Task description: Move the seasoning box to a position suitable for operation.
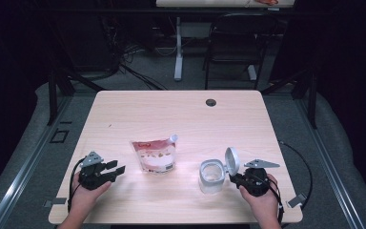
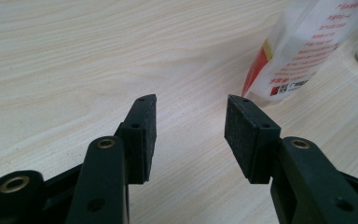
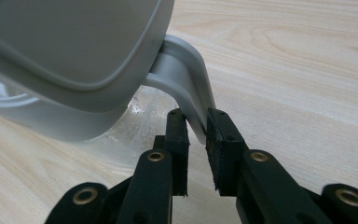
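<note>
A white and red spouted pouch [image 1: 155, 156] lies flat near the table's middle; its lower corner [image 2: 307, 51] shows ahead and right of my left gripper. That left gripper [image 1: 116, 168] [image 2: 191, 105] rests at the front left, jaws open, nothing between them. A clear jar [image 1: 212, 176] with a grey flip lid [image 1: 232, 160] standing up open sits at the front right. My right gripper [image 1: 233, 179] [image 3: 196, 116] is just right of it, its pads pinching the grey strap [image 3: 186, 70] that joins the lid [image 3: 70, 42] to the jar.
The light wooden table [image 1: 171, 109] has a cable hole [image 1: 211, 102] near its far edge. Beyond it stand a dark chair [image 1: 233, 43] and a white desk leg [image 1: 178, 52] on grey floor. Cables trail from both grippers off the front edge.
</note>
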`<state>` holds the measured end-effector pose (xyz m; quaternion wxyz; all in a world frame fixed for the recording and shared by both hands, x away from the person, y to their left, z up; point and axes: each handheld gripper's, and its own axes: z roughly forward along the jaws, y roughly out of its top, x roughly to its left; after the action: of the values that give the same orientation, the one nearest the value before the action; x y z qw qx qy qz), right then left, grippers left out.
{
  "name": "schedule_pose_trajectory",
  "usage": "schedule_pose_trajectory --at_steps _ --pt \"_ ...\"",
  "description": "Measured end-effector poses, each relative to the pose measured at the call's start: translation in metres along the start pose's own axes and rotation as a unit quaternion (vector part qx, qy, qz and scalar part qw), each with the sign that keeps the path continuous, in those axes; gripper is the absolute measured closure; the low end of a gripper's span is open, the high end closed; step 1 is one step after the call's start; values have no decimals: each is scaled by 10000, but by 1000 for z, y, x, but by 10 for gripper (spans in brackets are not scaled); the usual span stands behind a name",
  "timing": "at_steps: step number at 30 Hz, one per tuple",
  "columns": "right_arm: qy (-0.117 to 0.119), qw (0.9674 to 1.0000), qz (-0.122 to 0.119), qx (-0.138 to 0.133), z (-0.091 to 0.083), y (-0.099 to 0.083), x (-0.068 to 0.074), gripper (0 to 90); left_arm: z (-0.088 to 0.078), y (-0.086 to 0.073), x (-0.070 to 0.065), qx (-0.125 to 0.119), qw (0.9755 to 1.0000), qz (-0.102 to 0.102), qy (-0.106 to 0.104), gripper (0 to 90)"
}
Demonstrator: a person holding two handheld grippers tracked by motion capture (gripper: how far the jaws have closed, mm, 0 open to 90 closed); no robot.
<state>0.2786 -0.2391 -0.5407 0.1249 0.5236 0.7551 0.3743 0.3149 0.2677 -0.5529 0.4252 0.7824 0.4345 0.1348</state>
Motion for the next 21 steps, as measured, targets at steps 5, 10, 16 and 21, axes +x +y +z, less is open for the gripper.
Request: schedule_pose_trajectory --at_steps 5,10,16,21 --pt "-9 10000 88 -40 1 0 -1 790 0 0 0 -5 10000 6 1 538" --pt "-82 9999 108 -87 2 2 -3 790 0 0 0 7 10000 9 -5 537" --pt "110 9993 317 -155 6 2 -9 757 1 0 0 6 10000 -2 -18 537" --pt "321 9976 564 -235 10 1 -16 714 2 0 -1 19 10000 8 -11 537"
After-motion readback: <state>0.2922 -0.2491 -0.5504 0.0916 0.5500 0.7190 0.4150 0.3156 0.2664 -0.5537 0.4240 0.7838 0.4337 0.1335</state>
